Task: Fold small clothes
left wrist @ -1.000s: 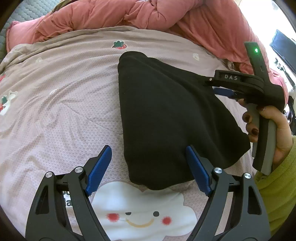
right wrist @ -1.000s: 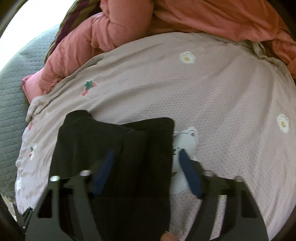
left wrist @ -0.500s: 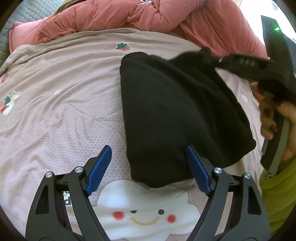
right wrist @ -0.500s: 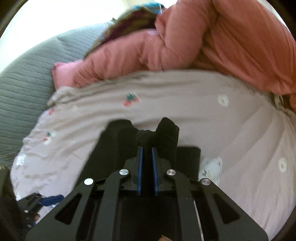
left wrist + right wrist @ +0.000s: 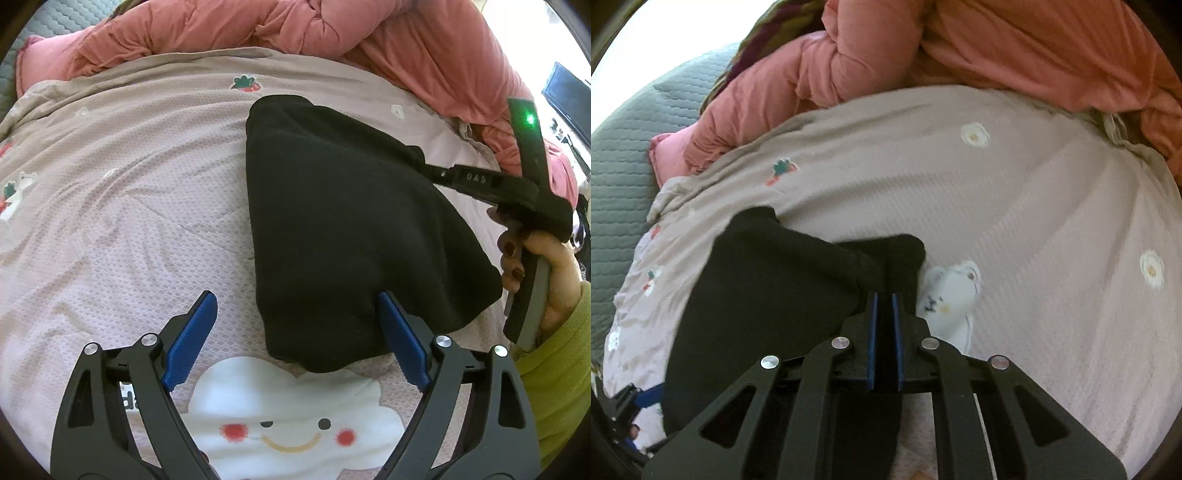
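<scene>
We are working mid-fold: the black garment [image 5: 351,229] is lying partly folded on the pink bedsheet [image 5: 129,184]. Our right gripper [image 5: 882,295] is pinching its far right edge, pads pressed together on cloth. Our left gripper [image 5: 295,332] is hovering spread over the near hem, gripping nothing. Next, we judge, we are needing to carry the pinched edge across. The layers underneath are hidden; the garment type is unclear.

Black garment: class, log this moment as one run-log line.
black garment on bedsheet | right gripper jaws shut on its edge | left gripper jaws open, holding nothing
</scene>
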Available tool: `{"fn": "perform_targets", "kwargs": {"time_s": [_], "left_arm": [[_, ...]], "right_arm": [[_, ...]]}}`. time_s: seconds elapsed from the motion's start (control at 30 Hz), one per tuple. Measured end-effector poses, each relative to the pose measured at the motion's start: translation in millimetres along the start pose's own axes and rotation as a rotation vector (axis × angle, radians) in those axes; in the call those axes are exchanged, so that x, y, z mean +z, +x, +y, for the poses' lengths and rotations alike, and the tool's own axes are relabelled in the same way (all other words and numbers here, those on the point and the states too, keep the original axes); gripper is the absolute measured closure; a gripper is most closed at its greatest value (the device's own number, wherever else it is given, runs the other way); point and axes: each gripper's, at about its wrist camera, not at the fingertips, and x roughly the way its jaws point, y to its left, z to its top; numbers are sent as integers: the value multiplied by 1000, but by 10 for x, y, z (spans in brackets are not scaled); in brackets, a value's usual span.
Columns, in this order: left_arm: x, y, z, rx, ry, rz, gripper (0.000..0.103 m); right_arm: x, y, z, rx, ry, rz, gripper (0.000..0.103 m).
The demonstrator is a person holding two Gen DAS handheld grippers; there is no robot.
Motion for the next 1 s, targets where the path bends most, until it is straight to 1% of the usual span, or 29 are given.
{"fn": "perform_targets", "kwargs": {"time_s": [0.07, 0.13, 0.2, 0.27, 0.3, 0.33, 0.43, 0.53, 0.6, 0.67, 0.7, 0.8, 0.9, 0.97, 1.0], "left_arm": [[0, 15, -9, 2, 1, 3, 22], [-3, 6, -15, 8, 5, 3, 22], [0, -8, -23, 11, 9, 2, 22], [-1, -7, -32, 11, 9, 2, 22], [-10, -14, -26, 9, 9, 3, 22], [-27, -24, -24, 8, 9, 3, 22], [-48, -33, -16, 8, 11, 5, 22], [-86, -69, -3, 11, 18, 6, 22], [-106, -89, 1, 14, 22, 6, 22], [-118, -93, 15, 15, 22, 7, 22], [-129, -95, 20, 14, 22, 8, 22], [-158, -98, 41, 10, 21, 12, 22], [-165, -121, 62, 6, 21, 12, 22], [-178, -164, 69, 9, 27, 7, 22], [-183, -181, 73, 11, 29, 4, 22]], "right_arm": [[-9, -13, 35, -23, -7, -1, 95], [-10, -73, 83, -45, -13, -10, 87], [-51, -236, 144, -56, -26, -42, 83], [-147, -468, 246, -28, -48, -96, 75], [-203, -587, 293, -12, -59, -121, 68], [-252, -664, 326, 0, -69, -134, 66], [-475, -882, 482, 60, -111, -152, 65], [-636, -936, 553, 67, -135, -135, 65], [-747, -900, 552, 27, -148, -105, 65], [-844, -799, 519, -32, -153, -72, 65], [-902, -729, 487, -64, -152, -55, 61], [-947, -680, 422, -56, -118, -54, 61], [-948, -703, 461, -73, -124, -58, 61], [-968, -756, 479, -91, -129, -72, 51], [-979, -780, 489, -96, -126, -74, 41]]}}
